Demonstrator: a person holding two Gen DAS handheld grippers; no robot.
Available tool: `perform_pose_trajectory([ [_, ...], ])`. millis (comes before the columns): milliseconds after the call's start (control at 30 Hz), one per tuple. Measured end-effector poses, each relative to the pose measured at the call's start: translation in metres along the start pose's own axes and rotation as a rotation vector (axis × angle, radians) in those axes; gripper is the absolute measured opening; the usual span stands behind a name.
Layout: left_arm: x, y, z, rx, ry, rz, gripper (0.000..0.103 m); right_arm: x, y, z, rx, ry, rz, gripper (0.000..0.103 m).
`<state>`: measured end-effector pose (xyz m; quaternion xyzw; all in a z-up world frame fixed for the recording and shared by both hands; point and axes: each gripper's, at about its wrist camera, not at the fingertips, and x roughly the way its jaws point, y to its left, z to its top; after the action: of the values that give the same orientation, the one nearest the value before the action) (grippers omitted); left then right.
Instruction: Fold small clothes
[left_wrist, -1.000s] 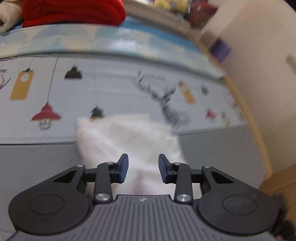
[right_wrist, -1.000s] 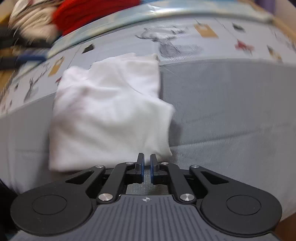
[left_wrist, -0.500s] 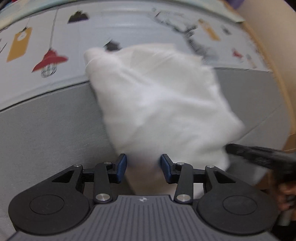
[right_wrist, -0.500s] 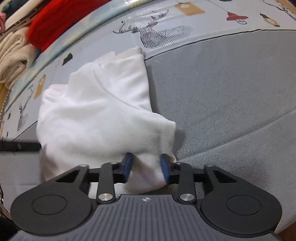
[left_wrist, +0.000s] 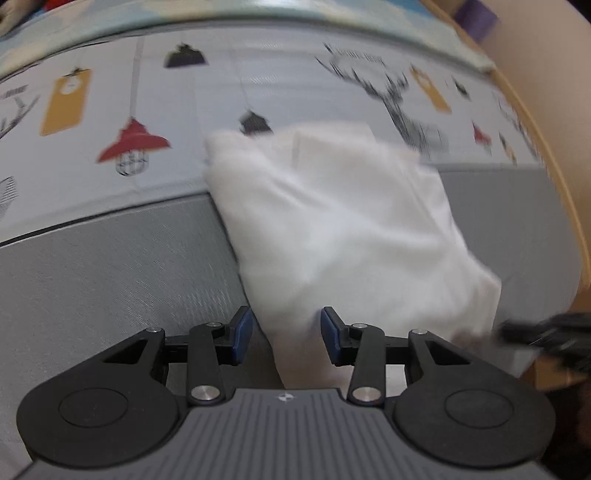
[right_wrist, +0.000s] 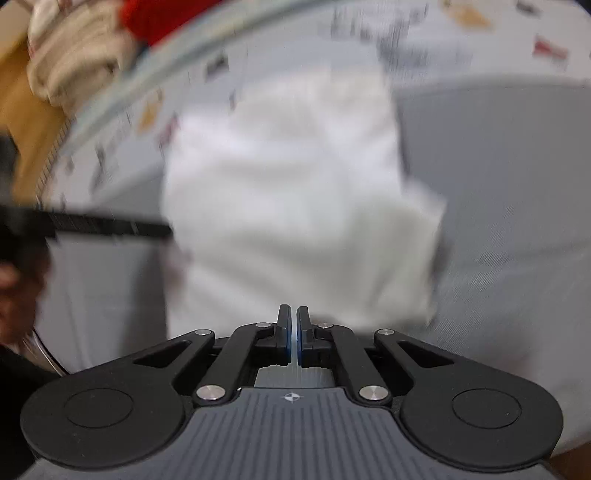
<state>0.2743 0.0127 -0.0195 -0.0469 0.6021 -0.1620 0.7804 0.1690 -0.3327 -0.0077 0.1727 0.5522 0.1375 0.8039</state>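
One bed (left_wrist: 110, 258), grey with a lamp-and-deer printed band, carries a folded white garment (left_wrist: 343, 221) across the seam between them. Over its near edge, the left hand-held gripper (left_wrist: 284, 332) stands released, cloth between its fingers. The right hand-held gripper (right_wrist: 293, 332) has just clenched, nothing visibly pinched.

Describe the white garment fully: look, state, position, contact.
The white garment is soft, plain cloth, folded into a rough, lumpy rectangle with layered flaps at its far end. It lies flat on the bed, partly on the grey fabric, partly on the printed sheet. Its near edge sits between the open left gripper fingers. The right gripper is shut at its near edge; blur hides whether cloth is pinched.
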Motion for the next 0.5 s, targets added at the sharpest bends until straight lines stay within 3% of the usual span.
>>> perform_pose_trajectory([
  [100, -0.008, 0.011, 0.009, -0.075, -0.040, -0.006, 0.046, -0.046, -0.010, 0.035, -0.029, -0.152, 0.005, 0.008],
  [200, -0.009, 0.018, 0.016, -0.126, -0.051, 0.004, 0.049, -0.058, -0.022, 0.065, -0.047, -0.223, -0.029, 0.022],
  [333, -0.011, 0.020, 0.022, -0.139, -0.054, 0.049, 0.052, -0.022, -0.042, 0.095, -0.030, -0.239, -0.072, 0.044],
  [400, -0.011, 0.022, 0.026, -0.156, -0.062, 0.049, 0.052, 0.008, -0.043, 0.108, -0.008, -0.197, -0.130, 0.044],
  [500, -0.010, 0.024, 0.031, -0.155, -0.078, 0.046, 0.052, 0.038, -0.043, 0.121, 0.013, -0.163, -0.091, 0.044],
])
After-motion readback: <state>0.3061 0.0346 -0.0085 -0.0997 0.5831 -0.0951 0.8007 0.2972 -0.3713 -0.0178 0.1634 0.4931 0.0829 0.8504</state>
